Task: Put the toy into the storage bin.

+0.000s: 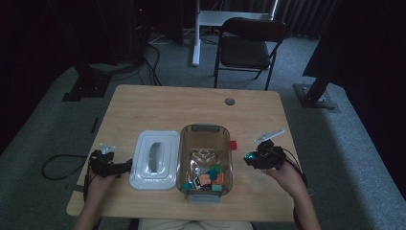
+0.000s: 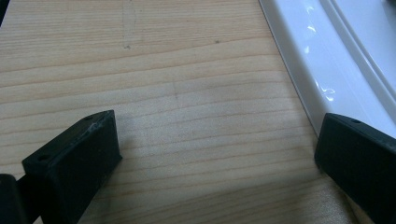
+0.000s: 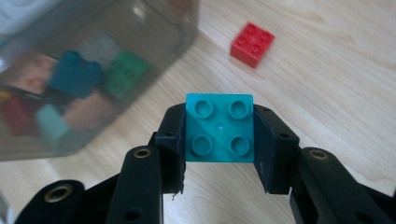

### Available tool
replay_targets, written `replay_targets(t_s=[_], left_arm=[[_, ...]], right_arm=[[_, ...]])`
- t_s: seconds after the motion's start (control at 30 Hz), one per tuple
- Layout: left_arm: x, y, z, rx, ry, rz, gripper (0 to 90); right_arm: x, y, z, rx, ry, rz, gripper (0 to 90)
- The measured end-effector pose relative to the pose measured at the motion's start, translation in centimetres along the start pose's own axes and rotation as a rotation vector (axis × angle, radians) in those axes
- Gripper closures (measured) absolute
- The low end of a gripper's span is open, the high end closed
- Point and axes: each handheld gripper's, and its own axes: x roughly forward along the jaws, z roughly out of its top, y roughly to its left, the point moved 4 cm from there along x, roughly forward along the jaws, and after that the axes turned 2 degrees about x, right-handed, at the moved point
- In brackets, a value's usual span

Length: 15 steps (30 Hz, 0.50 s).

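Across the wooden tabletop (image 1: 158, 103), going from big to small, I have the clear bin (image 1: 205, 160) in the middle, its white lid (image 1: 154, 160) lying flat just to the left of it, a heap of coloured blocks (image 1: 209, 178) at the bin's near end, and a lone red block (image 3: 252, 44) on the wood just beside the bin's right wall.

My right gripper (image 1: 257, 157) is clamped on a teal block (image 3: 219, 134), studs facing the camera, held above the tabletop to the right of the bin. My left gripper (image 1: 111, 165) rests spread open on the wood with nothing between its jaws, its right jaw close against the lid's rim.

Risks, as I judge them: the jaws press only on two smooth sides of the teal block, so a quick swing or tilt could let it twist or slip out onto the wood. The bin's right wall stands between the block and the heap, so carrying too low would knock the block against the rim or shove the bin. The red block lies close to that path and could be nudged. The lid is well clear.
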Motion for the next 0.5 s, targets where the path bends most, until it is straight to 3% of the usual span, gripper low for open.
replay_targets(t_s=[0.27, 0.5], left_arm=[[0.0, 0.0, 0.0, 0.0, 0.001, 0.0, 0.5], [0.0, 0.0, 0.0, 0.0, 0.0, 0.0, 0.5]], right_arm=[[-2.9, 2.1, 1.6, -0.079, -0.053, 0.018, 58.8], [-3.8, 3.8, 3.1, -0.151, -0.064, 0.069, 58.8]])
